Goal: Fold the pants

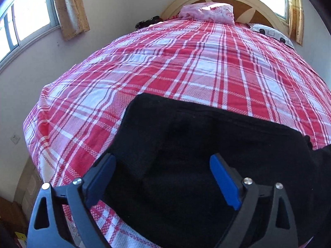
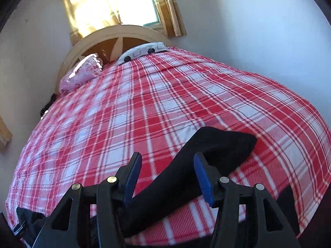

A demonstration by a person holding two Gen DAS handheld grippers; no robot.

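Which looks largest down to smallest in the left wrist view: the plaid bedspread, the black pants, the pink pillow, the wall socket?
1. plaid bedspread
2. black pants, though nearness to the camera inflates them
3. pink pillow
4. wall socket

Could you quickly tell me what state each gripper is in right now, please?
Left gripper: open wide above the black pants, gripping nothing.
Right gripper: open, with a pant leg between the jaws, not pinched.
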